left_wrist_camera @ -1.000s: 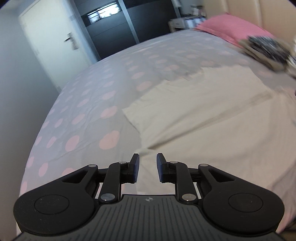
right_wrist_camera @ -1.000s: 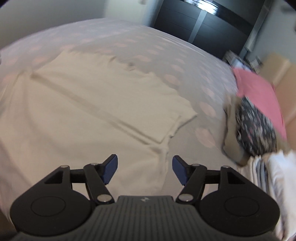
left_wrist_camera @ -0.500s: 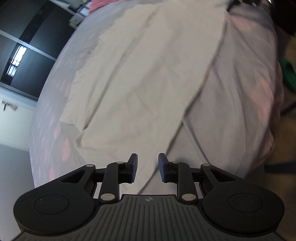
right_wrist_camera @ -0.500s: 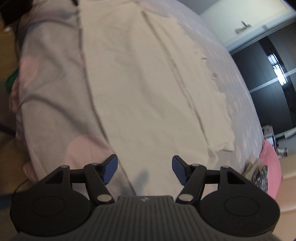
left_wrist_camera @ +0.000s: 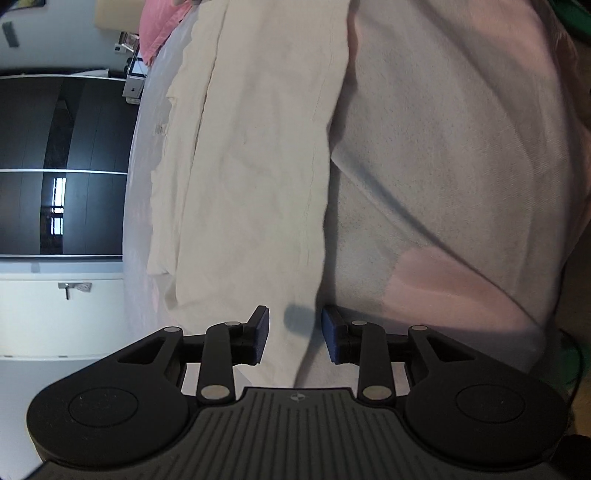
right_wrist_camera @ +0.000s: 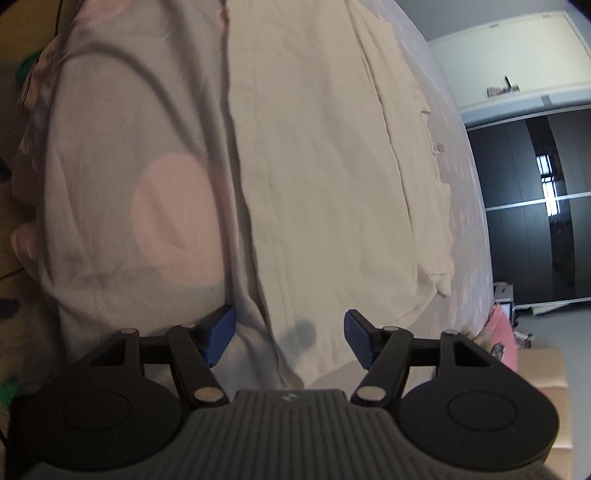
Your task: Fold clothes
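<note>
A cream-white garment (left_wrist_camera: 255,177) lies spread flat on the bed, with a folded-in side strip along its far edge. In the left wrist view my left gripper (left_wrist_camera: 294,338) hovers open just over the garment's near hem at one corner, its fingers straddling that edge. The same garment (right_wrist_camera: 325,177) fills the right wrist view. My right gripper (right_wrist_camera: 288,338) is open wider above the opposite corner of the hem, with cloth showing between its blue pads (right_wrist_camera: 218,332). Neither gripper holds anything.
The bed sheet (left_wrist_camera: 443,166) is grey with pink dots and drapes over the bed's side. A pink pillow (left_wrist_camera: 159,26) lies at the head end. A dark wardrobe (left_wrist_camera: 55,166) and a white door (left_wrist_camera: 62,314) stand beyond the bed. Floor shows past the bed edge.
Both grippers have swung down from over the bed and rolled sideways, closing in on the garment's near hem at its two corners. The left jaws have opened wider.
</note>
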The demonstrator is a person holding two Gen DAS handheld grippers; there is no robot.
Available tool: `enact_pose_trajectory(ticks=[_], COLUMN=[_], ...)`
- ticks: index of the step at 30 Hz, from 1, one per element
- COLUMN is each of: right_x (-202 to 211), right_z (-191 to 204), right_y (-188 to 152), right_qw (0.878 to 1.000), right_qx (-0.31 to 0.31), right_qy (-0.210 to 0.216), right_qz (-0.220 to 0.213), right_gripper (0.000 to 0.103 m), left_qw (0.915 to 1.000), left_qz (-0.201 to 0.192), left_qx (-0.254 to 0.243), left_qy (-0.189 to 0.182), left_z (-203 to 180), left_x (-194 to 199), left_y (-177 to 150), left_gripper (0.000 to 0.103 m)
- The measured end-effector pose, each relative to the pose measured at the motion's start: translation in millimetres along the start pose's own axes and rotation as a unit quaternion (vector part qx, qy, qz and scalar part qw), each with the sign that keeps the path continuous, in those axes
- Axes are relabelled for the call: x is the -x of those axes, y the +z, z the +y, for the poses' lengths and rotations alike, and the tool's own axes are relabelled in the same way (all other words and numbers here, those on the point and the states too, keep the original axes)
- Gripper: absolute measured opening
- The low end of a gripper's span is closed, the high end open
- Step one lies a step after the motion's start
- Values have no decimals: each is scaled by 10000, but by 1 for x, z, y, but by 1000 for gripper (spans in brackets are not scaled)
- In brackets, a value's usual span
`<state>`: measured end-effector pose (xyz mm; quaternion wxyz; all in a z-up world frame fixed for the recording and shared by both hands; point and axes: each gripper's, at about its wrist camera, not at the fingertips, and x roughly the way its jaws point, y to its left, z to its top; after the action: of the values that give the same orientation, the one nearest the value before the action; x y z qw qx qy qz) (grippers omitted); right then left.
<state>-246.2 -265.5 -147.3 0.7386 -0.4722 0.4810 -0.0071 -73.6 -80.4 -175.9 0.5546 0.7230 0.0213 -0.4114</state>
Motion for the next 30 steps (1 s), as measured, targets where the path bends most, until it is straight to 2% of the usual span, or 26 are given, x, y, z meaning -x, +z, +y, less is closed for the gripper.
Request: enact_pose_trajectory(ticks=[2, 5, 6, 8, 12, 22, 25, 27, 29, 30], right_x=[-3, -6, -6, -6, -5, -3, -12, -18, -20, -20], right_z=[4, 7, 8, 8, 10, 13, 11, 13, 15, 18], right_y=[0, 3, 4, 5, 8, 19, 13, 8, 7, 6], right_qw=[9999, 9992, 9990, 9987, 9981, 9968, 9935, 9904, 9911, 9910], right_qx=[156, 341, 373, 413, 469, 571, 695, 849, 881, 933], right_qy=[-72, -203, -234, -299, -384, -535, -898, -1074, -983, -949], right_qz=[-12, -13, -16, -44, -87, -174, 86, 183, 173, 160], right_gripper=[68, 72, 72, 71, 64, 64, 64, 57, 29, 22], left_qw=[9999, 9995, 9991, 9976, 9969, 9959, 9946, 9936, 9932, 9933], left_qz=[44, 146, 163, 184, 162, 217, 327, 378, 394, 395], left_qx=[-50, -79, -169, -398, -414, -446, -483, -510, -515, -488], left_qy=[111, 261, 344, 528, 655, 761, 858, 932, 968, 970], left_z=[-1, -3, -7, -16, -19, -23, -25, -26, -26, -26], left_x=[-9, -22, -24, -28, -27, -25, -28, -31, -31, -31], left_y=[4, 12, 13, 17, 14, 14, 12, 12, 14, 14], left_gripper=[28, 16, 10, 5, 5, 5, 5, 5, 5, 5])
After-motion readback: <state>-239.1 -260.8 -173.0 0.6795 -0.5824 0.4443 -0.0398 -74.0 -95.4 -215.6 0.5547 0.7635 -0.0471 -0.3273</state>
